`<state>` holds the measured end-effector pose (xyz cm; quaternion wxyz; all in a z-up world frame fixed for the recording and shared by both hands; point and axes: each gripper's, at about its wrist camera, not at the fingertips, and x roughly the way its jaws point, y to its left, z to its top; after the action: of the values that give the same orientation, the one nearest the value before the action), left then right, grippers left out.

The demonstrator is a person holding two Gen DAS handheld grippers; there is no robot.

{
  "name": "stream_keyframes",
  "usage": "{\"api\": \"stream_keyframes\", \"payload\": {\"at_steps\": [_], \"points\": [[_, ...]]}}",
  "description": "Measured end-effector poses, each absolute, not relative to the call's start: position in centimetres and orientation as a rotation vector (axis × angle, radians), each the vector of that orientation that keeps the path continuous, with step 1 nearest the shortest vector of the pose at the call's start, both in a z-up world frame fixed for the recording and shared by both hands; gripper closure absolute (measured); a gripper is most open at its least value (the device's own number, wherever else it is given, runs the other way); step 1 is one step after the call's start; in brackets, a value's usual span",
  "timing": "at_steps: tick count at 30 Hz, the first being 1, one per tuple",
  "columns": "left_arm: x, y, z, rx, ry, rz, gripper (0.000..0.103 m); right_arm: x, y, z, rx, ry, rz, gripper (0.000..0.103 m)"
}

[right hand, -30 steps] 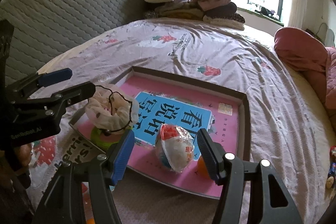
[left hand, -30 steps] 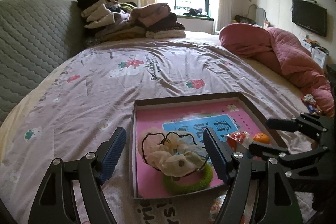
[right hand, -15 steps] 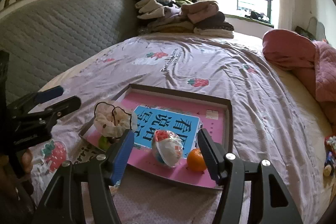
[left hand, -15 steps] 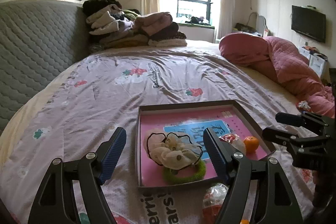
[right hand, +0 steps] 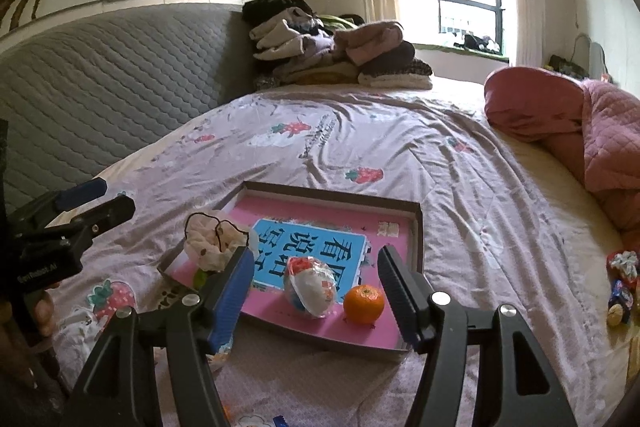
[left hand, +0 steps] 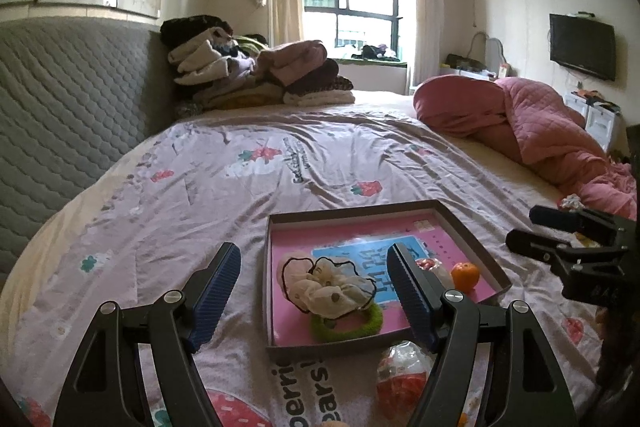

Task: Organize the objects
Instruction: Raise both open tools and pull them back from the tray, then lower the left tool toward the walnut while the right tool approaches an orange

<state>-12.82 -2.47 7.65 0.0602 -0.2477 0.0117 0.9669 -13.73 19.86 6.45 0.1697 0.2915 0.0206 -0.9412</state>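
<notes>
Two grippers, left gripper point(left hand: 312, 287) and right gripper point(right hand: 316, 283), both with jaws spread apart and empty, held back from the near edge of the shallow tray point(right hand: 418, 227) on the bedspread point(left hand: 200, 187). Best next, by judgement: lower over the wrapped snack point(left hand: 400, 371) lying loose just outside the near rim, straddle it, close gently, then lift over the rim to a bare spot beside the orange point(right hand: 364, 305) and scrunchies point(left hand: 332, 287). Legible: large Chinese characters on the blue label point(right hand: 312, 247); "perri" and "ars" on the sheet; small unreadable white lettering on the other gripper's body.
</notes>
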Motion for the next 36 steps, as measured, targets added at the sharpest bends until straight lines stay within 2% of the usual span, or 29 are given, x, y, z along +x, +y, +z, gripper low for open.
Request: {"api": "stream_keyframes", "payload": {"at_steps": [26,36], "points": [[-9.9,-4.0,8.3,-0.712,-0.003,2.949,0.026,-11.2,19.5,7.3,0.742,0.096,-2.683,0.039],[-9.5,-3.0,6.5,-0.795,0.050,2.920,0.026,-10.4,19.3,6.4,0.772,0.108,-2.668,0.039]]}}
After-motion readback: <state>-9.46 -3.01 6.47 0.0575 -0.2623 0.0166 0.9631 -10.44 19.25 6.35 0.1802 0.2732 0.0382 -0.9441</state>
